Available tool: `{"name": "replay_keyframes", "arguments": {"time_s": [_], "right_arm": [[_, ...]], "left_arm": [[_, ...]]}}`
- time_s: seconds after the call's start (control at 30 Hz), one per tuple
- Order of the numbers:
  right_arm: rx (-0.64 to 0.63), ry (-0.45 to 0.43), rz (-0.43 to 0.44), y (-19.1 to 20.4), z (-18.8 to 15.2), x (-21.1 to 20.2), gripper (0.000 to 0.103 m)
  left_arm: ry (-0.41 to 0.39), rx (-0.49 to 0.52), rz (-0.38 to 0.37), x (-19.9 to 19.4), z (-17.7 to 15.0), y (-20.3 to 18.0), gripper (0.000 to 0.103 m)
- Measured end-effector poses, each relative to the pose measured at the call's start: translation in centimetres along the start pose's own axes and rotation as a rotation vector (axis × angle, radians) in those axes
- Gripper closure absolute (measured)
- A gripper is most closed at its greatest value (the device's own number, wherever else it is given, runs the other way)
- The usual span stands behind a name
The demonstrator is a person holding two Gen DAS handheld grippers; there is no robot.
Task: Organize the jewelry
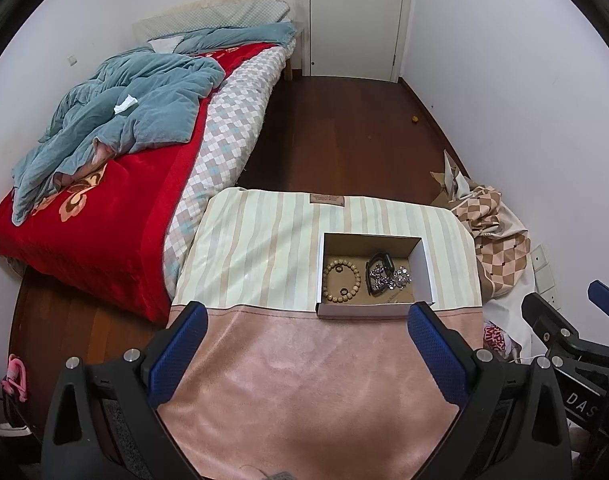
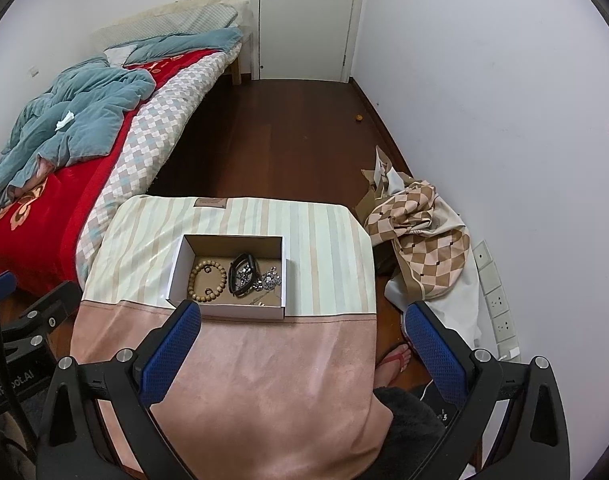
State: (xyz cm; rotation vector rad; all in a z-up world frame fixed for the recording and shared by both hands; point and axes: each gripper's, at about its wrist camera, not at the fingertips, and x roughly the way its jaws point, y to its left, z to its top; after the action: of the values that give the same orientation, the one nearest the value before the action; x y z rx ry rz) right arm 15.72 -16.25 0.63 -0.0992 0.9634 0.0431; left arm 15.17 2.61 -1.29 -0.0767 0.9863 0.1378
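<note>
Both grippers, left (image 1: 306,322) and right (image 2: 302,322), spread wide, empty, above cloth-covered table (image 2: 264,380); jewelry sits in box (image 2: 176,264).

White walls (image 1: 504,80) enclosed a dark wooden floor (image 1: 344,128). A white door (image 1: 356,16) stood at top centre. At upper left, a bed (image 1: 104,208) carried a red blanket and rumpled blue quilt (image 1: 144,96).
</note>
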Motion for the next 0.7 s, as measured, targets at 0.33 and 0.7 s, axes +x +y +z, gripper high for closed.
{"name": "replay_keyframes", "arguments": {"time_s": [0.33, 0.7], "right_arm": [[0.002, -0.001, 0.005, -0.08, -0.14, -0.29, 0.0], [0.002, -0.003, 0.006, -0.03, -0.33, -0.72, 0.0]], "left_arm": [[-0.006, 0.002, 0.006, -0.46, -0.22, -0.07, 0.001], [-0.006, 0.004, 0.013, -0.82, -0.59, 0.03, 0.001]]}}
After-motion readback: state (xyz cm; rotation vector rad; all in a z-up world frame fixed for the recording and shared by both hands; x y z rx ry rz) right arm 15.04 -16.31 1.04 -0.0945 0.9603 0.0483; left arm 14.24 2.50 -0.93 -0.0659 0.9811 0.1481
